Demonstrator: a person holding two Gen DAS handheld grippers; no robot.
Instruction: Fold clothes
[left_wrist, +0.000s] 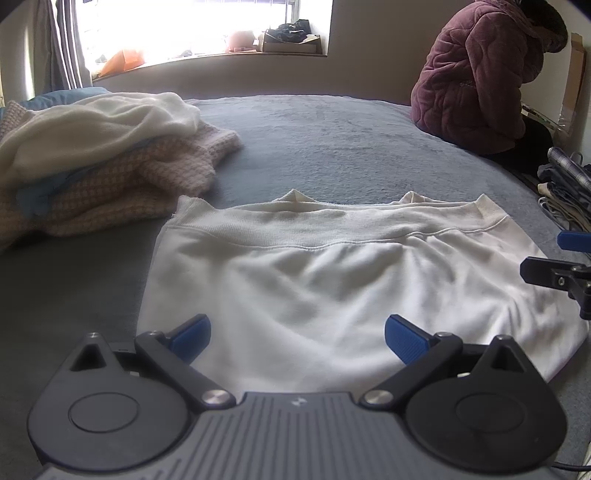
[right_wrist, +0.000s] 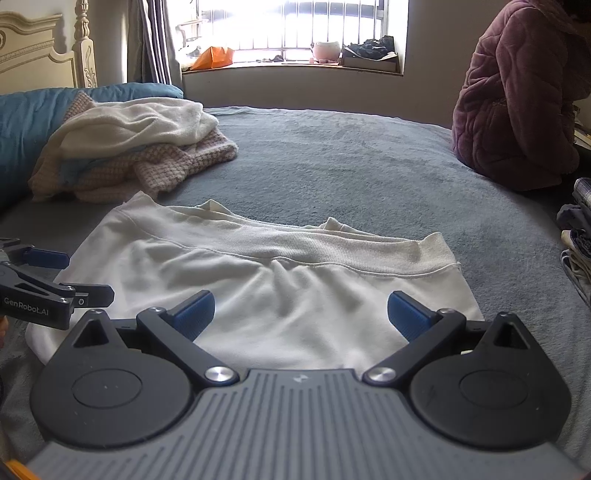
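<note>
A white sweatshirt (left_wrist: 314, 273) lies folded flat on the grey bed cover, its ribbed hem band at the far side. It also shows in the right wrist view (right_wrist: 280, 288). My left gripper (left_wrist: 297, 338) is open and empty, hovering over the near edge of the sweatshirt. My right gripper (right_wrist: 301, 314) is open and empty too, over the sweatshirt's near edge, to the right of the left one. The right gripper shows at the right edge of the left wrist view (left_wrist: 554, 275); the left gripper shows at the left edge of the right wrist view (right_wrist: 48, 291).
A pile of unfolded clothes (left_wrist: 103, 155), white on top of pink knit, lies at the far left of the bed (left_wrist: 332, 147). A person in a purple quilted jacket (left_wrist: 476, 77) sits on the far right edge. Folded clothes (right_wrist: 578, 236) are stacked at the right.
</note>
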